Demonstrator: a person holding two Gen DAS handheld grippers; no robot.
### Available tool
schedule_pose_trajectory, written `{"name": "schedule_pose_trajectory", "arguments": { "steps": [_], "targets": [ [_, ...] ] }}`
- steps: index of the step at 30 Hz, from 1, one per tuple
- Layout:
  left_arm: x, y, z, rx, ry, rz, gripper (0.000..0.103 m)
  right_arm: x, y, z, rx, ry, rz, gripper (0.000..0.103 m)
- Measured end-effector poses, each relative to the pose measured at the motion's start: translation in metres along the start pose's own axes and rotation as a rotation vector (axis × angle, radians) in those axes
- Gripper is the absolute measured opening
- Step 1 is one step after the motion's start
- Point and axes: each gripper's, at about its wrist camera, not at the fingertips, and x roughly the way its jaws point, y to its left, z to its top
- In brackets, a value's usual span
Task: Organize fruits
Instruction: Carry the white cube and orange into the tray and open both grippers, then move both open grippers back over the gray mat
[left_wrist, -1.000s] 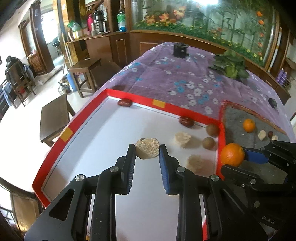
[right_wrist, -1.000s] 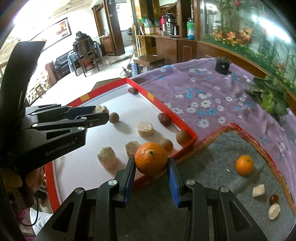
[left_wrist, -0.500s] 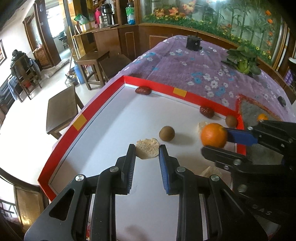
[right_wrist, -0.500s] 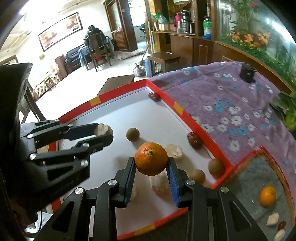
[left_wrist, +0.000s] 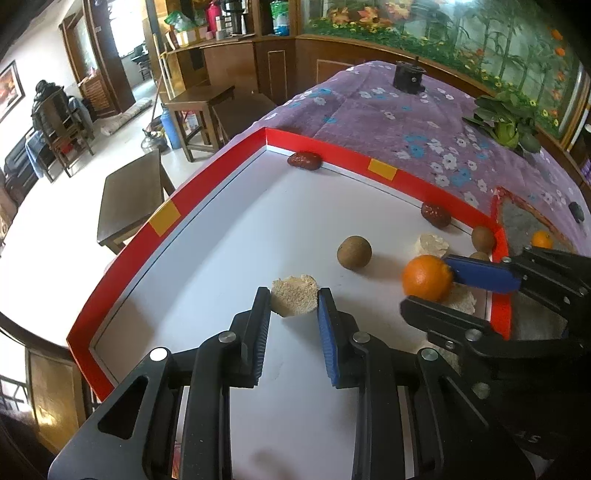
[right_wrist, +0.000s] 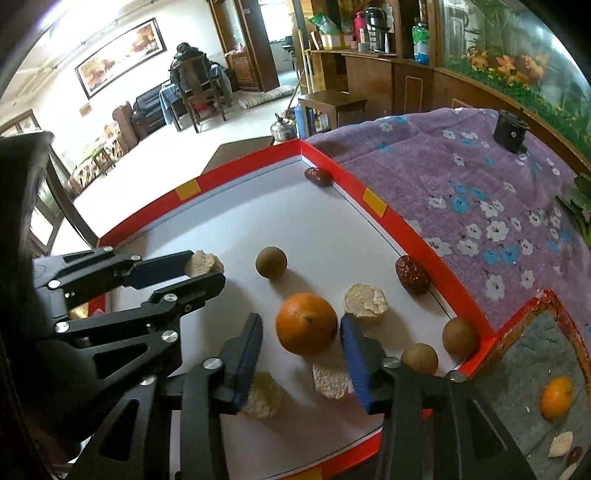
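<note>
- Our right gripper (right_wrist: 301, 334) has its blue-padded jaws apart around the round orange fruit (right_wrist: 306, 324). One pad sits just beside the fruit's right flank, and a clear gap shows on the left, so we judge the fruit freshly set down, low in the centre of the right wrist view.
- Our left gripper (left_wrist: 294, 301) is clamped on a pale, crumbly beige disc (left_wrist: 294, 294), held just above the floor of the white tray with the red rim (left_wrist: 164, 218), at centre frame.
- Just beyond the orange fruit lie a similar pale chunk (right_wrist: 365, 300), a brown round fruit (right_wrist: 271, 262) and a wrinkled dark red date (right_wrist: 412, 274); a second date (right_wrist: 317, 176) rests in the far corner, at upper centre.
- Two more brown fruits (right_wrist: 460, 335) sit against the right rim.
- At lower right, on the grey mat (right_wrist: 524, 363), a smaller orange fruit (right_wrist: 556, 397) and a few pale scraps remain, so we judge the sorting partly done.
</note>
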Motion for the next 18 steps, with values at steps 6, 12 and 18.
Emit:
{"name": "schedule_pose_trajectory", "arguments": {
  "steps": [6, 12, 18],
  "targets": [
    [-0.010, -0.002, -0.002, -0.002, -0.041, 0.024, 0.049, -0.017, -0.002, -0.010, 0.019, -0.030, -0.011, 0.043],
    [-0.026, -0.014, -0.001, 0.005, -0.099, 0.047, 0.049, -0.048, -0.008, -0.024, 0.050, -0.087, -0.061, 0.046],
    [-0.037, -0.042, -0.001, 0.041, -0.134, 0.036, 0.049, -0.075, -0.025, -0.045, 0.113, -0.132, -0.121, 0.048]
  ]
}}
